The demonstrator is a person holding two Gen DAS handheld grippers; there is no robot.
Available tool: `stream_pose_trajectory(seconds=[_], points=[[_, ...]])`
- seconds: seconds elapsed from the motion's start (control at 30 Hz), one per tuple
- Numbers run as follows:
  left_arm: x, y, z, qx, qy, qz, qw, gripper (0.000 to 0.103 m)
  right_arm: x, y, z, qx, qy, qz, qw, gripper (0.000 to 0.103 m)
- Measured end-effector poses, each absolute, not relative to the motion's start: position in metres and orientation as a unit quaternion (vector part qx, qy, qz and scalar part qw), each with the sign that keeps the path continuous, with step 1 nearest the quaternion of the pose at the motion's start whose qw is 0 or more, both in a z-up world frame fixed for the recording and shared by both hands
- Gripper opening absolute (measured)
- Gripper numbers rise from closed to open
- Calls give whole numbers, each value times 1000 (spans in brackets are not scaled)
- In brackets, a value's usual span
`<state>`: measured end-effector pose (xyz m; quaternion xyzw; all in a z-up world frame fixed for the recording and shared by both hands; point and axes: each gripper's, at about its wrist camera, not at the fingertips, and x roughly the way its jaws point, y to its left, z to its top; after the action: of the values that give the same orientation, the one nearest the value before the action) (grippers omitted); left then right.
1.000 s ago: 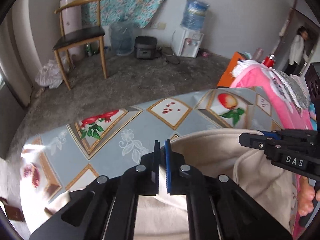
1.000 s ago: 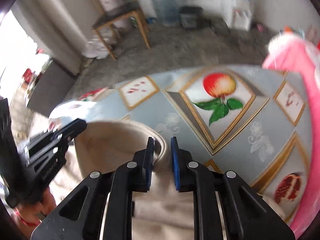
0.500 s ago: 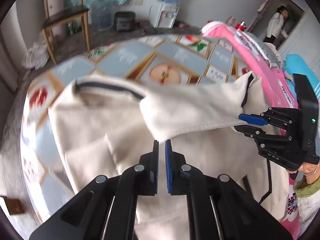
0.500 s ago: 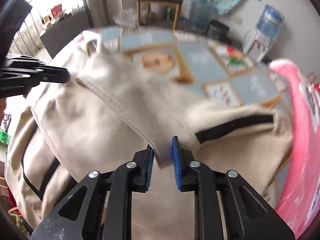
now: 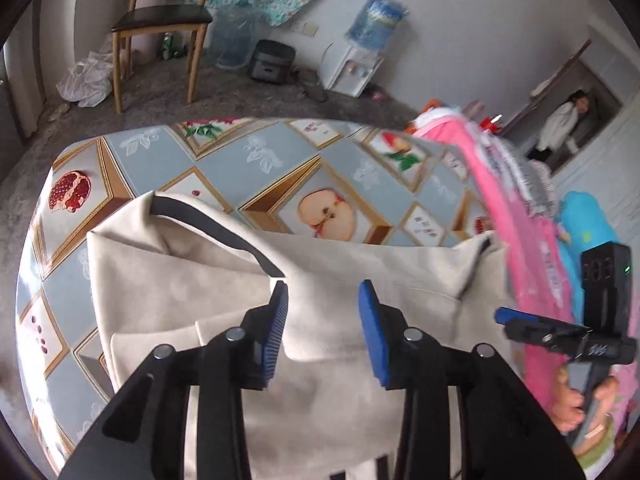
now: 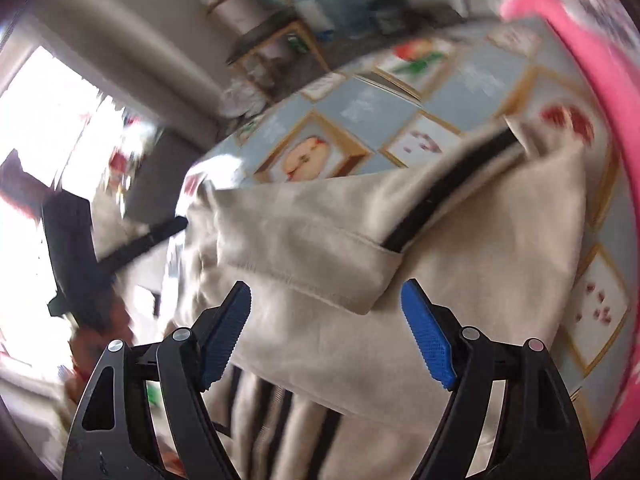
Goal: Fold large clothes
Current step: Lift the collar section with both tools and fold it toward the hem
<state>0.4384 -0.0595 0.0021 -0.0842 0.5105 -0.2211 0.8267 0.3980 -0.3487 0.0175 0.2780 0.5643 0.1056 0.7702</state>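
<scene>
A large beige garment (image 5: 224, 280) with black trim lies folded over on the fruit-patterned tablecloth (image 5: 256, 164). My left gripper (image 5: 323, 320) hovers over the folded layer. Its jaws are opening and the blue pads (image 5: 276, 332) stand apart from the cloth, pinching nothing. The right gripper (image 5: 520, 322) shows at the right of the left wrist view, held by a hand. In the blurred right wrist view, my right gripper (image 6: 326, 316) is opening wide above the garment's (image 6: 460, 240) folded hem, and the hem corner lies free between its pads (image 6: 428, 336).
A pink garment pile (image 5: 516, 216) and a blue item (image 5: 588, 220) sit along the table's right side. Beyond the table are a wooden chair (image 5: 160, 24), a water dispenser (image 5: 356, 56) and a person standing in a doorway (image 5: 560, 124). The table edge curves at the left.
Both grippers carried the garment edge back over the body of the garment, then let go: both sets of jaws went from shut on the cloth to open, and the fold now lies on the table.
</scene>
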Motion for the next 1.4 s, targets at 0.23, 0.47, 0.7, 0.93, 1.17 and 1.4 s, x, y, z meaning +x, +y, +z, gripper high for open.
stream_pose_trajectory(seconds=[0.23,0.47,0.7,0.93,1.17,1.4], points=[[454,-54,-37,-132,542,-191,808,30,431,-350,-26,323,607,61,724,35],[443,-51,-35,-128,523,-220,813,16,453,-342,-4,265,572,43,775,21],[437,-63,-40,-113,535,-217,809,17,465,-332,-26,198,615,14,763,23],[431,-40,-17,-101,491,-210,839,21,440,-331,15,112,564,-40,817,42],[451,-50,16,-110,445,-251,853,21,435,-293,39,42,506,23,861,44],[488,-58,-46,-105,513,-181,832,21,459,-276,-14,20,544,20,838,40]])
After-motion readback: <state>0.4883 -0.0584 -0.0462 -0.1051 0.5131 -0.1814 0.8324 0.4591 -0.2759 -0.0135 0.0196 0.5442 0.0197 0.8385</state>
